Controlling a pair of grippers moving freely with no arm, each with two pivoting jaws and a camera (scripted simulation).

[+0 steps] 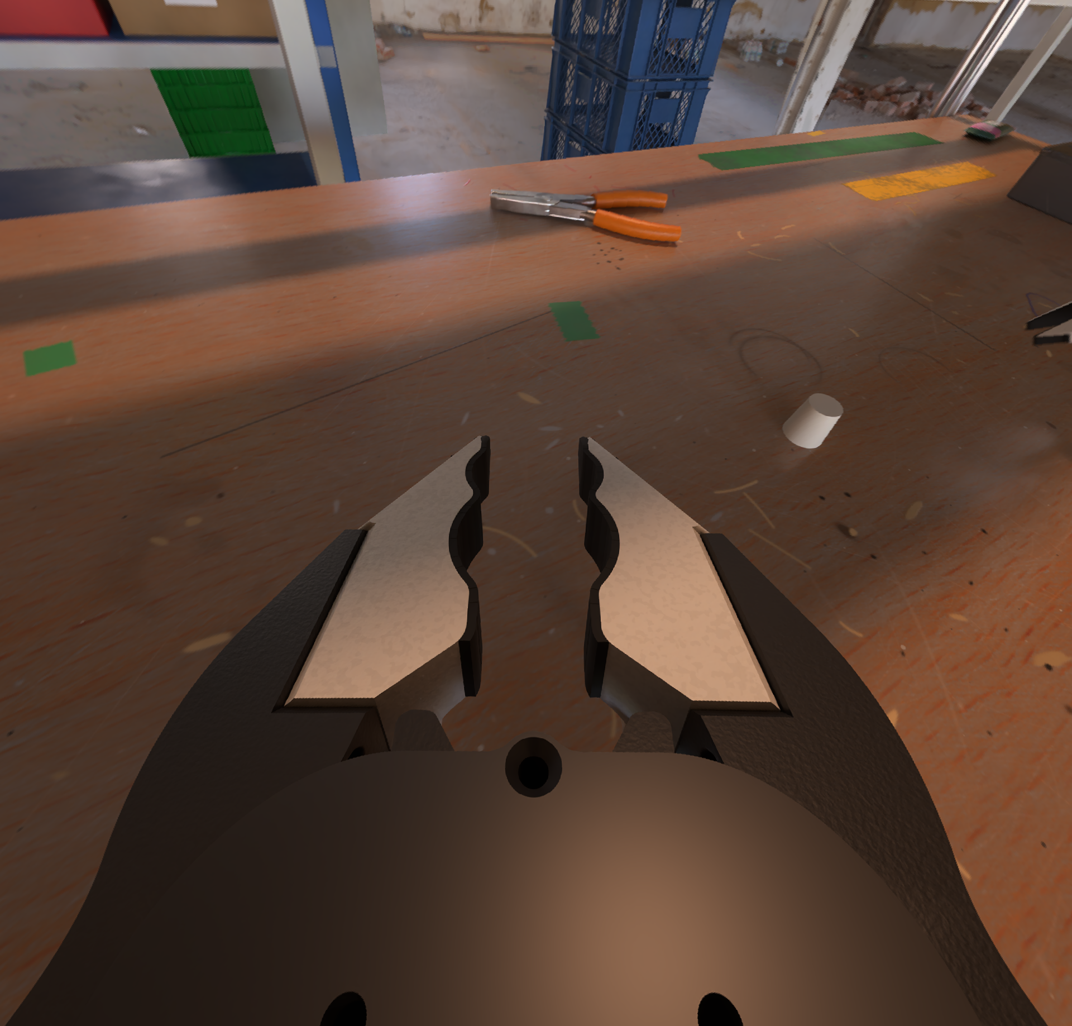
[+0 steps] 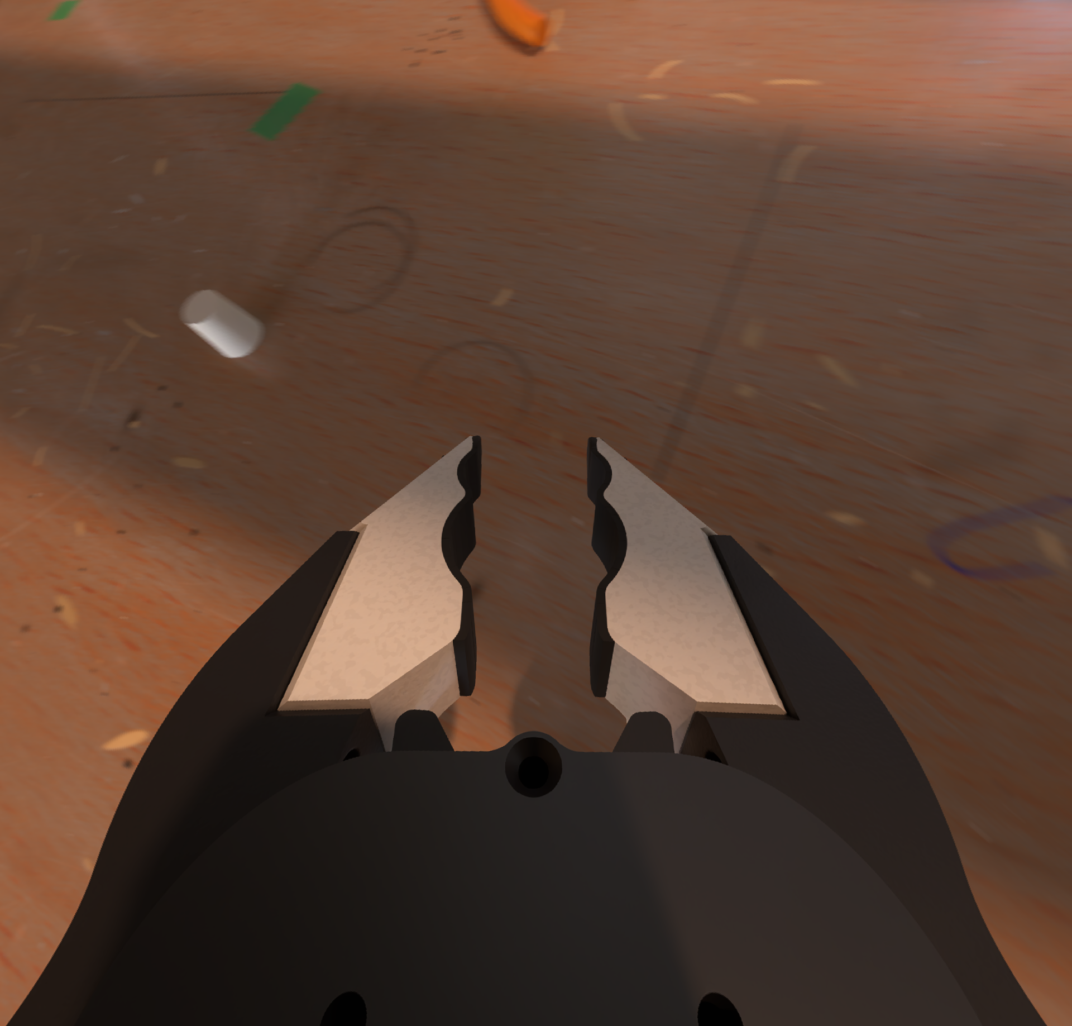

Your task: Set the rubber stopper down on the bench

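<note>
The rubber stopper is a small white tapered plug lying on its side on the wooden bench. It lies ahead and to the right of my left gripper, which is open and empty. In the right wrist view the stopper lies ahead and to the left of my right gripper, which is open and empty above the bench. The right gripper's fingertips show at the right edge of the left wrist view.
Orange-handled pliers lie farther back on the bench; one handle shows in the right wrist view. Green tape patches and a yellow one mark the bench. A dark wedge sits at the far right. Blue crates and shelving stand beyond.
</note>
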